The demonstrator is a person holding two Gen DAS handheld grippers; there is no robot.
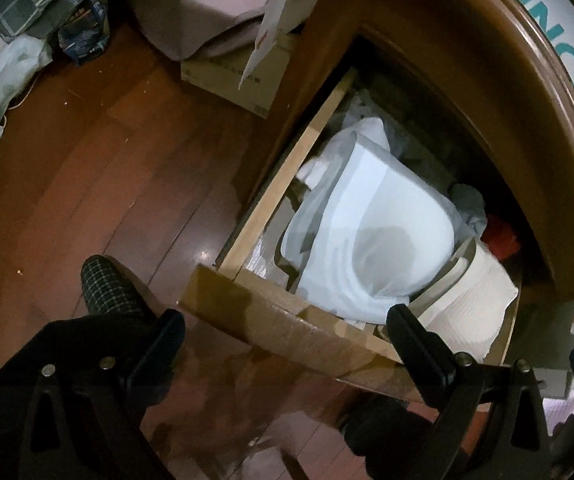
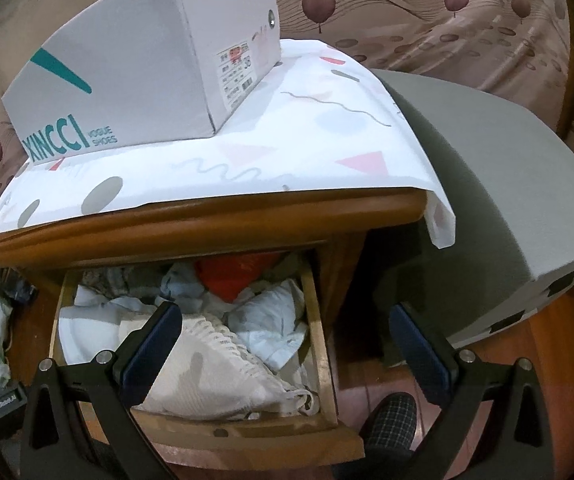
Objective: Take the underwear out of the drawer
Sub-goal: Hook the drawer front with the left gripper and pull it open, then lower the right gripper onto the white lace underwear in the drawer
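Both sets of jaws are spread wide and holding nothing. The right gripper [image 2: 285,344] hangs over the front of the open drawer [image 2: 321,344], with its left finger sitting over the pile of laundry and its right finger out past the drawer's side rail, above the floor. Right between those fingers, just ahead of them, is the cream ribbed underwear [image 2: 207,364], lying on top at the front of the drawer, with its lacy edge running diagonally. Nothing is touching it as far as I can see. The left gripper [image 1: 285,332] sits lower and further back; its right finger is just at the drawer's front panel, next to the same cream piece [image 1: 471,300], and its left finger is out over the wooden floor [image 1: 87,168]. From that side, a big white garment [image 1: 375,224] covers most of the drawer, and it's kinda dim in there, so I can't say exactly what it is. Further in there's a light blue crumpled piece [image 2: 271,328] and something red-orange [image 2: 231,276] at the back. The drawer belongs to a brown wooden nightstand [image 2: 207,220] topped with a patterned white sheet [image 2: 287,140], and a XINCCI shoe box [image 2: 135,60] stands on that. A grey box [image 2: 507,184] sits right beside the nightstand. Down on the floor a checked slipper [image 2: 391,420] pokes in near the drawer's corner.
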